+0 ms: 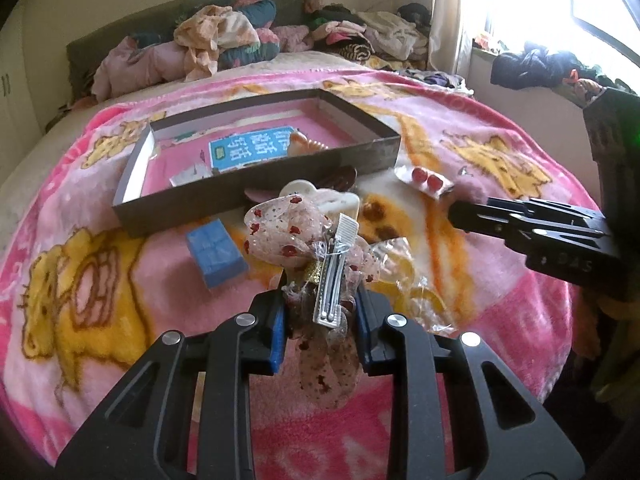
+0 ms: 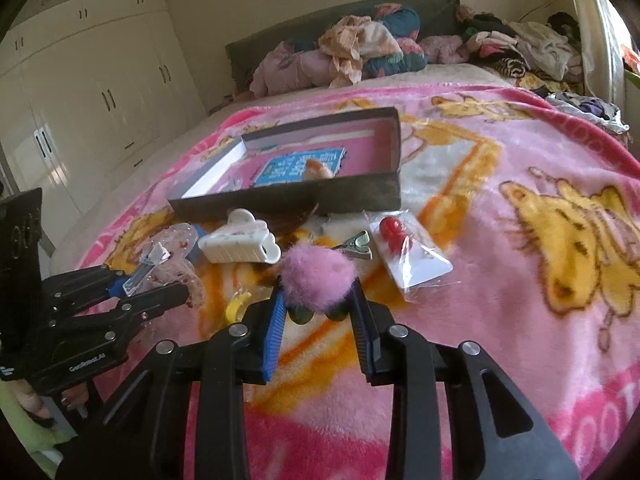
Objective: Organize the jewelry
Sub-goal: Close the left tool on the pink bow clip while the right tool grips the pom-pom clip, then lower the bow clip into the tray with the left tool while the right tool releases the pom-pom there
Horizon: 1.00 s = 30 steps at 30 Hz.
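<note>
My left gripper [image 1: 320,300] is shut on a sheer pink bow hair clip [image 1: 296,232] with red dots and a silver clip, held above the blanket; it also shows in the right wrist view [image 2: 168,264]. My right gripper [image 2: 320,300] is shut on a fluffy pink pompom hair clip [image 2: 316,276], whose metal clip [image 2: 356,246] points away. It appears in the left wrist view [image 1: 472,204] at the right. A dark open box [image 1: 256,196] [image 2: 288,196] with a pink lining lies beyond both, holding a blue card [image 1: 248,148] and a small peach piece.
On the pink cartoon blanket [image 2: 520,280] lie a white claw clip [image 2: 240,244], a bag of red bead earrings [image 2: 404,252], a blue block [image 1: 216,252], a brown clip [image 1: 340,178] and a clear bag with a yellow piece [image 1: 416,292]. Clothes are piled at the headboard.
</note>
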Each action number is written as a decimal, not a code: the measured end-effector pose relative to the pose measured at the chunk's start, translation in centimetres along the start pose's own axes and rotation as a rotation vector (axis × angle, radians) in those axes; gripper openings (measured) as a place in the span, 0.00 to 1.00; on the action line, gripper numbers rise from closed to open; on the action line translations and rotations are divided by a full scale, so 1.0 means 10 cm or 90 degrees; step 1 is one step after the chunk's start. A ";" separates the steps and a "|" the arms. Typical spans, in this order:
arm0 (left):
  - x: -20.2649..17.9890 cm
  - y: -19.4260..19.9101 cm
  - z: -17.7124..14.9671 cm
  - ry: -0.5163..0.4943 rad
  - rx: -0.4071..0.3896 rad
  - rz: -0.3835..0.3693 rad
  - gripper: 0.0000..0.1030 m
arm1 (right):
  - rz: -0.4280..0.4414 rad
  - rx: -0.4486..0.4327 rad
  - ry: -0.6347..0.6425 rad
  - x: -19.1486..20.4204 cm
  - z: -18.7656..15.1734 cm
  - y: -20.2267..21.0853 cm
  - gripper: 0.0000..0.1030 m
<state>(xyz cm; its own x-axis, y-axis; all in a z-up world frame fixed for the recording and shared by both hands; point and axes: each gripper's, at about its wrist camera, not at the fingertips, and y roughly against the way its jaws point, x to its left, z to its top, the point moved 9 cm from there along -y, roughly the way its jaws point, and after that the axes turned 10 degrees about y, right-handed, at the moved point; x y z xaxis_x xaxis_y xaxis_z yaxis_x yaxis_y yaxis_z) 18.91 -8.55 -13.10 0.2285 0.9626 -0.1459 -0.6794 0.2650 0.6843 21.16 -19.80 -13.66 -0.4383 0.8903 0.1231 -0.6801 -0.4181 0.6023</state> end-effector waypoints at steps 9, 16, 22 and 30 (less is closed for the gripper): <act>0.07 0.08 0.12 0.017 -0.018 -0.005 0.19 | -0.012 -0.020 0.001 0.02 0.13 0.17 0.28; 0.19 0.14 0.22 0.038 -0.034 -0.003 0.19 | -0.012 -0.032 0.017 0.11 0.28 0.19 0.28; 0.35 0.15 0.29 0.058 -0.043 0.002 0.19 | -0.010 -0.033 0.029 0.19 0.41 0.11 0.28; 0.48 0.10 0.40 0.076 -0.043 0.003 0.19 | -0.008 -0.031 0.031 0.21 0.55 -0.02 0.29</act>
<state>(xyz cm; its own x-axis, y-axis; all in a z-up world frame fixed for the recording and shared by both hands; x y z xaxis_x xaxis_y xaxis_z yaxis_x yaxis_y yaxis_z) 22.12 -3.91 -10.23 0.1430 0.9627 -0.2295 -0.7269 0.2595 0.6358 23.60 -16.87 -9.17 -0.4561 0.8866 0.0767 -0.7130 -0.4157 0.5646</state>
